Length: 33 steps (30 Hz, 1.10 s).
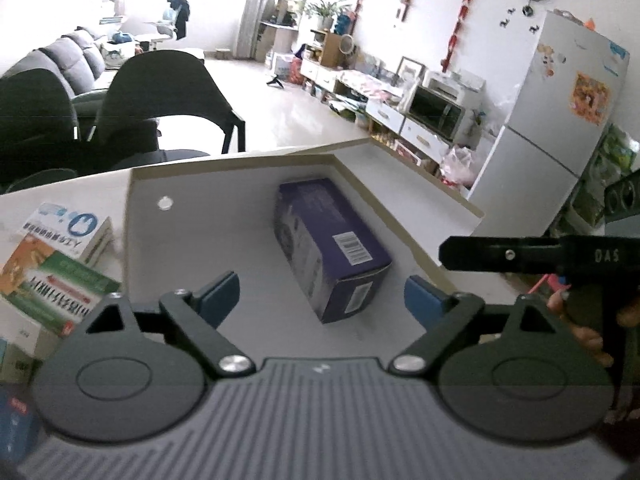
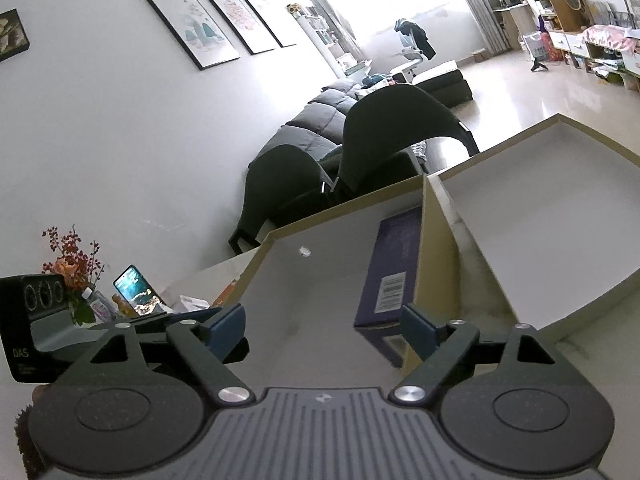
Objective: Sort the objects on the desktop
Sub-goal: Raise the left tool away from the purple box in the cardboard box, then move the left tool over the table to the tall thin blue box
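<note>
My left tongs (image 1: pixel 322 294) stand wide open over a shallow white tray (image 1: pixel 192 240) with tan edges, and nothing is between the blue pads (image 1: pixel 218 294). The purple box (image 1: pixel 330 246) lies flat on the tray floor just ahead of the pads, touching neither of them, its barcode face up and its near end turned toward me. A small round white spot (image 1: pixel 164 203) sits on the tray floor toward the far left corner.

To the left of the tray, on the table (image 1: pixel 64 188), lies a heap of printed cartons (image 1: pixel 52 268), green, orange and white ones, overlapping each other. At the right edge of this view I see the black body of my other tool and part of my hand (image 1: pixel 588 332) around it.

My right tongs (image 2: pixel 322 330) are wide open too and hold nothing. The right pad (image 2: pixel 418 330) hangs just in front of the purple box's (image 2: pixel 394 276) near end; I cannot tell if it touches. The box lies against the tray's right wall (image 2: pixel 438 264). Beyond that wall sits a 2nd white tray (image 2: pixel 532 216), and I see nothing in the part that shows. Far left on the table stand a phone (image 2: pixel 138 290) with its screen lit and a small bunch of flowers (image 2: pixel 72 268).
</note>
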Available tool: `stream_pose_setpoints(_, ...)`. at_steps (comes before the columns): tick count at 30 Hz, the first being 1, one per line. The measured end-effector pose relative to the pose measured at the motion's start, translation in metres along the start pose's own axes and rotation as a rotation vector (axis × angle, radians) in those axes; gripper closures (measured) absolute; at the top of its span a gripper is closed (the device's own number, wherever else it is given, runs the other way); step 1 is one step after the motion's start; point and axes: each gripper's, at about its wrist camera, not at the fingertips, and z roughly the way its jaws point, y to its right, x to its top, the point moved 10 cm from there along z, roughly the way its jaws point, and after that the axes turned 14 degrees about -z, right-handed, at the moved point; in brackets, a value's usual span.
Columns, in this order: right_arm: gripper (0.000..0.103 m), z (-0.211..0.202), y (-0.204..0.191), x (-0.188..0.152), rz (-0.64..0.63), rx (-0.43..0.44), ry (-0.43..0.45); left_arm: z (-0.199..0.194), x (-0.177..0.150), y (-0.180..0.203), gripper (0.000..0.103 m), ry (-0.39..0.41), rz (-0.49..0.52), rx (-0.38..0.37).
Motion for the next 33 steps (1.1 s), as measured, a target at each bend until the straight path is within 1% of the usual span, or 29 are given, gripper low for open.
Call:
stream_pose_setpoints(4,0.012,-0.003,-0.013,-0.004,-0.02,-0.012,0.01,-0.014,-0.005,-0.009,0.001,0.036,-0.032,0.003)
stream_pose_setpoints(6,0.008,-0.004,-0.017,-0.005,-0.026,-0.025,0.03,-0.021,-0.008,-0.014,0.0,0.059,-0.05,0.009)
stream_pose_setpoints(11,0.002,-0.009,-0.028,-0.009,-0.07,-0.072,0.081,-0.043,-0.011,-0.038,0.0,0.146,-0.131,0.066)
stream_pose_setpoints(13,0.001,-0.01,-0.032,-0.011,-0.093,-0.09,0.093,-0.051,-0.012,-0.05,0.0,0.172,-0.163,0.095)
stream_pose_setpoints(16,0.001,-0.009,-0.038,-0.012,-0.12,-0.098,0.111,-0.06,-0.015,-0.063,0.0,0.192,-0.181,0.13)
stream_pose_setpoints(24,0.001,-0.011,-0.04,-0.017,-0.108,-0.09,0.153,-0.086,-0.029,-0.103,0.0,0.24,-0.205,0.256)
stream_pose_setpoints(28,0.001,-0.011,-0.038,-0.019,-0.106,-0.09,0.158,-0.099,-0.038,-0.14,0.0,0.263,-0.285,0.332)
stream_pose_setpoints(33,0.0,-0.011,-0.037,-0.018,-0.104,-0.096,0.176,-0.114,-0.051,-0.192,0.0,0.292,-0.426,0.434)
